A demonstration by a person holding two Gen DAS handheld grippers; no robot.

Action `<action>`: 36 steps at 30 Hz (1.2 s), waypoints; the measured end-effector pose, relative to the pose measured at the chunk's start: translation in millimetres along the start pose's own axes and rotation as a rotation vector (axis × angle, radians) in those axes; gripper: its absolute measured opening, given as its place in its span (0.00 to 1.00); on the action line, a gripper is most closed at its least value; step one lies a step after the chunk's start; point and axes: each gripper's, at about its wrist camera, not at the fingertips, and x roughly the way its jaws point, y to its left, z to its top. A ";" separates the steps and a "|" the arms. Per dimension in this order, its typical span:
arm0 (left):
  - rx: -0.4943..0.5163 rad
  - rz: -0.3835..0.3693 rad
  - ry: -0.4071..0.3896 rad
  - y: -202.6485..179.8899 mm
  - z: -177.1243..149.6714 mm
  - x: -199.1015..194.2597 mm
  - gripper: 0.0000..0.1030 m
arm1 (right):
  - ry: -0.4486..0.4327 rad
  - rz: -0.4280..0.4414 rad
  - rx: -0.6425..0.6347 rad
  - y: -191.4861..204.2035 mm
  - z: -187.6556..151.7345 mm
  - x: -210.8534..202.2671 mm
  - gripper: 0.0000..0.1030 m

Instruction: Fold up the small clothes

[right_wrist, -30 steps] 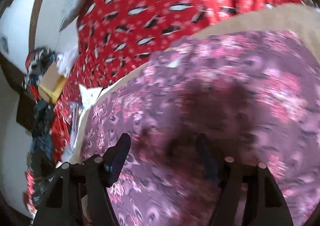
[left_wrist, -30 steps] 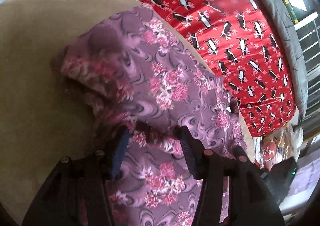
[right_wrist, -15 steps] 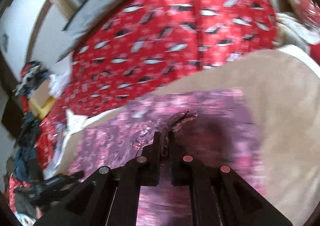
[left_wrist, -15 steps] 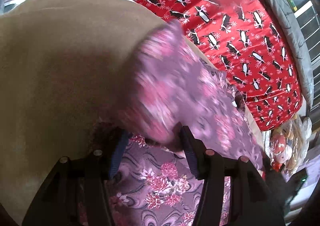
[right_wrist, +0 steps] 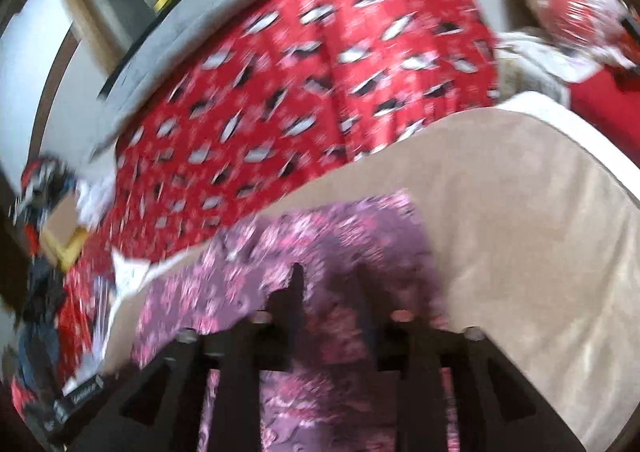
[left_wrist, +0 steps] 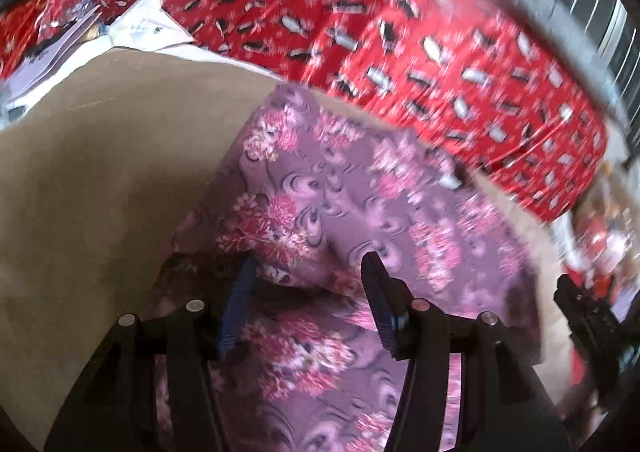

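Nearest, the left gripper [left_wrist: 306, 288] stands spread over the purple floral garment [left_wrist: 360, 211], gripping nothing, its fingers astride a doubled-over flap, probably to let the fold settle. The right gripper [right_wrist: 334, 292] is motion-blurred but also looks spread apart above the cloth. The garment lies on a tan pad [right_wrist: 540, 211]; beyond lies a red penguin-print cover [left_wrist: 400, 31].

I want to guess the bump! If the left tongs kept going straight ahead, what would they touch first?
Most likely the purple flowery cloth. The left tongs are open, and a folded-over layer of it lies right ahead between them. How close is hard to tell; the tan cover lies off to the side.
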 end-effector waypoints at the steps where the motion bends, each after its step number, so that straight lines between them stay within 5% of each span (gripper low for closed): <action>1: 0.002 0.019 0.034 1.5 -0.2 10.4 0.52 | 0.065 -0.008 -0.021 0.6 -7.5 13.3 0.34; 3: 0.004 0.033 0.062 4.4 -0.6 23.5 0.53 | 0.211 -0.051 -0.039 -1.5 -22.7 41.9 0.33; 9: 0.033 0.056 0.045 0.8 3.5 23.2 0.54 | 0.087 -0.042 -0.095 9.1 -26.6 11.4 0.34; 12: 0.047 0.063 0.040 -2.7 1.7 25.7 0.55 | 0.223 -0.088 -0.101 -0.9 -36.7 31.6 0.36; 15: 0.063 0.075 0.048 -6.5 -2.3 26.0 0.58 | 0.248 -0.085 -0.144 1.1 -44.1 22.4 0.36; 20: 0.030 0.028 0.176 1.2 -12.0 13.4 0.59 | 0.379 -0.098 -0.212 5.6 -52.1 -3.3 0.37; 27: 0.128 0.030 0.355 17.6 -53.8 -26.6 0.59 | 0.530 -0.137 -0.308 -4.7 -91.3 -40.8 0.43; 36: 0.123 0.078 0.445 106.2 -106.6 -105.6 0.59 | 0.609 -0.118 -0.327 -29.4 -135.9 -115.1 0.50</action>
